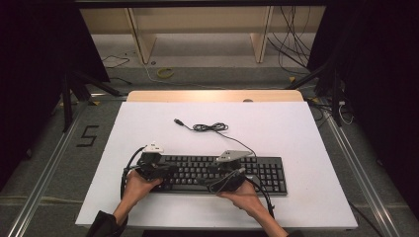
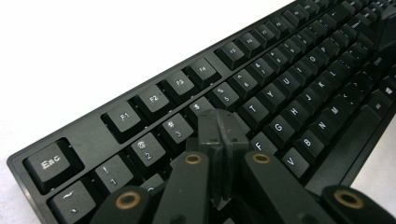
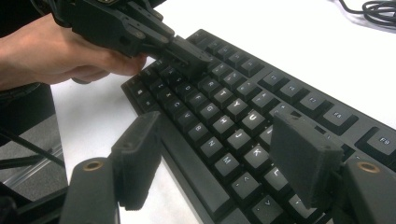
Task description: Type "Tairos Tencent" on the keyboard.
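Observation:
A black keyboard lies across the near half of the white table. Its cable runs back to a loose coil and a USB plug. My left gripper is over the keyboard's left end. In the left gripper view, the left gripper is shut, pads together with nothing between them, tips resting at the number and letter keys. My right gripper stands open over the keyboard near its front edge. Its pads straddle that edge without pressing. The left gripper also shows in the right gripper view.
A person's hands come in from the table's near edge. A wooden strip borders the far side. Beyond it the floor holds cables and wooden frame legs. Black stands flank both sides.

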The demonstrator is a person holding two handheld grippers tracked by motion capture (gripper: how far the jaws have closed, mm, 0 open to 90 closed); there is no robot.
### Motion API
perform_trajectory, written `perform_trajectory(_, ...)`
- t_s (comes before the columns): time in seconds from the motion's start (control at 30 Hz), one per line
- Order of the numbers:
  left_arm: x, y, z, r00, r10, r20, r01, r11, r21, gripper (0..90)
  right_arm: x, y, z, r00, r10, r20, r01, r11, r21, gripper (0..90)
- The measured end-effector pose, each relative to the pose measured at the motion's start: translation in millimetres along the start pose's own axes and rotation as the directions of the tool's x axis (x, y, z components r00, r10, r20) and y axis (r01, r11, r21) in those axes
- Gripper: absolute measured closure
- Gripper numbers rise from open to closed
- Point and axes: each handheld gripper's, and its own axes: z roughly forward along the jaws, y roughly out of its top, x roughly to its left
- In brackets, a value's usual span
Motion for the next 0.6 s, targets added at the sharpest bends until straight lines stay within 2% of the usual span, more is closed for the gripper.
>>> perform_trajectory(0.07,0.5,-1.3,1.1,0.9999,-0.007,0.009,0.007,0.9999,-0.012,89.4,0.2,-0.1,0.2,1.0,-0.001,-0.001,0.001,1.0,-0.001,34.9)
perform_trajectory(0.27,-1.6,-1.2,0.8,1.0,0.005,-0.005,-0.005,0.9999,-0.013,89.4,0.7,0.0,-0.5,1.0,-0.001,0.001,0.001,1.0,-0.002,34.9)
perform_trajectory(0.4,-1.6,-0.7,-2.2,1.0,-0.005,0.001,0.005,0.9996,-0.028,88.9,-0.5,0.4,-1.3,1.0,-0.002,0.002,0.002,1.0,-0.01,34.9)
perform_trajectory(0.6,-2.2,-1.3,-10.1,0.9997,-0.019,0.012,0.02,0.998,-0.059,82.7,-0.5,0.5,-1.3,1.0,-0.005,0.006,0.005,1.0,-0.01,35.2)
